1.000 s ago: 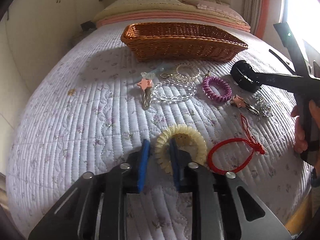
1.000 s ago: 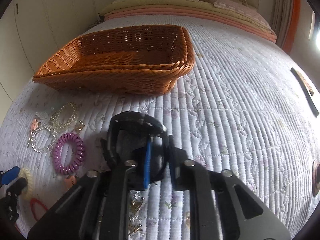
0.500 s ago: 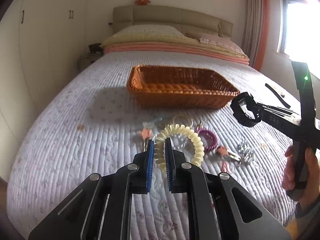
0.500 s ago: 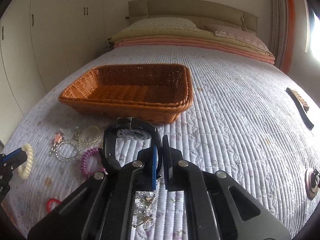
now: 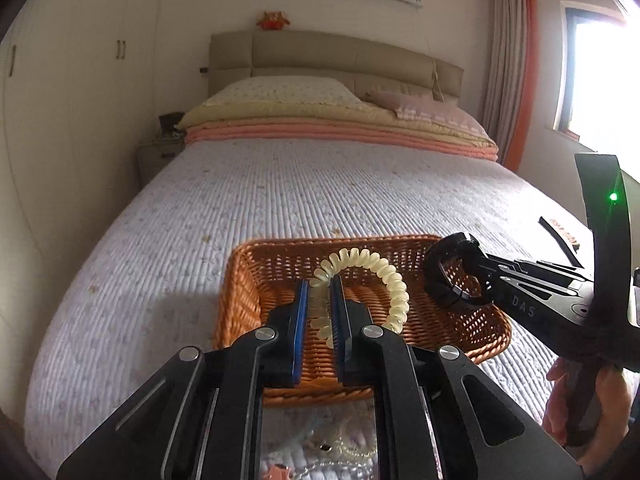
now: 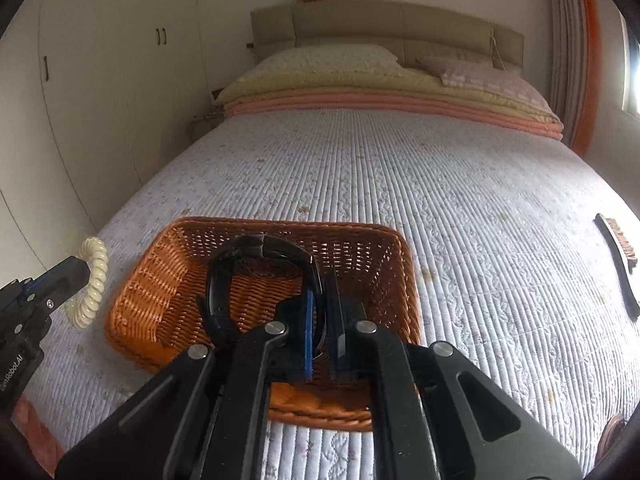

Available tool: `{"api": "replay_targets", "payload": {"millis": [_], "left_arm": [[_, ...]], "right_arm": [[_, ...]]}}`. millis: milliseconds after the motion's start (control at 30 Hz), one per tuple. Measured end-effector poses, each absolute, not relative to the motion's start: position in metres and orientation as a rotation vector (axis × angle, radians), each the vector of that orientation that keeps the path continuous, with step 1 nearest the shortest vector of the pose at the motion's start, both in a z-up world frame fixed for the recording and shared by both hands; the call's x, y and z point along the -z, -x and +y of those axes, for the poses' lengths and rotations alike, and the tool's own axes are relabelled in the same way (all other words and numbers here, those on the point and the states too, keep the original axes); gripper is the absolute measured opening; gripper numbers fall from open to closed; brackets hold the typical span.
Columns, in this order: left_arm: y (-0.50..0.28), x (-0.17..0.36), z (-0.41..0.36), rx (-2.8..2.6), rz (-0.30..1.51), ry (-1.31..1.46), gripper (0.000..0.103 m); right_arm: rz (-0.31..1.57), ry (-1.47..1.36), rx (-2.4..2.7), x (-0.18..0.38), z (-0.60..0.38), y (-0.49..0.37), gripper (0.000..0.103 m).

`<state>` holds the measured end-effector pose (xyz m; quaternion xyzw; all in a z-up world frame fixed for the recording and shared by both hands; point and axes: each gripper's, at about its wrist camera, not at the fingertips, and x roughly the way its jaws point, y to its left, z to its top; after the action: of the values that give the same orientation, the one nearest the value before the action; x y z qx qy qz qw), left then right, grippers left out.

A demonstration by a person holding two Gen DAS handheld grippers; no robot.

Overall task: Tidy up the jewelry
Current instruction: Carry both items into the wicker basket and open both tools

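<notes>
We see the cream spiral hair tie [image 5: 362,270] pinched between the blue-padded fingers [image 5: 301,320] of the left gripper [image 5: 319,312]; its loop arches up and to the right of the fingertips, clear of any surface. Below and beyond those fingers lies the wicker basket [image 5: 240,292], so the hair tie hangs over the basket's near half. In the right wrist view we see the same hair tie [image 6: 90,280] at the far left, outside the basket's left rim.

We see the black watch [image 6: 256,268] clamped by its band between the fingers [image 6: 309,332] of the right gripper [image 6: 320,328], which are closed on it; the strap curves up and to the left of the fingertips, above the basket [image 6: 140,304] interior. From the left wrist view the watch [image 5: 456,276] sits at the tip of the right gripper [image 5: 486,280], over the basket's right side, with a hand [image 5: 576,412] around the handle.

Under the left gripper, nearer than the basket, we see more trinkets [image 5: 320,452] on the quilted bedspread [image 5: 320,184]; their kinds are hard to tell. A dark brush [image 6: 618,264] lies well to the right of the right fingers.
</notes>
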<state>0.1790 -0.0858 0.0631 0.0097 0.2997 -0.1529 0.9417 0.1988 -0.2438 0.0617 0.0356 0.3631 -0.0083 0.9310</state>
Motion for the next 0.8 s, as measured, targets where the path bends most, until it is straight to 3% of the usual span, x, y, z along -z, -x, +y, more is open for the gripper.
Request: {"api": "replay_targets", "payload": {"millis": [200,500,633,767,800], "left_arm": [[-0.221,-0.018,-0.102,0.287,0.736,-0.034,0.009],[-0.236,0.006,-0.108,0.268,0.808,-0.066,0.01],[-0.234,0.006,-0.098,0.306,0.819,-0.034,0.013],[-0.207,-0.015,-0.087,0.324,0.752,-0.009,0.031],[-0.198,-0.022,-0.083,0.325,0.738,-0.005,0.031]], "right_arm": [[0.882,-0.113,0.049,-0.021,-0.249,-0.235,0.004],[0.93,-0.083,0.041,-0.003,-0.239,-0.238,0.007],[0.896,-0.175,-0.031,-0.012,-0.252,-0.218,0.017],[0.827,-0.173,-0.05,-0.037,-0.255,-0.186,0.039],[0.816,-0.166,-0.054,-0.043,-0.254,-0.177,0.039]]}}
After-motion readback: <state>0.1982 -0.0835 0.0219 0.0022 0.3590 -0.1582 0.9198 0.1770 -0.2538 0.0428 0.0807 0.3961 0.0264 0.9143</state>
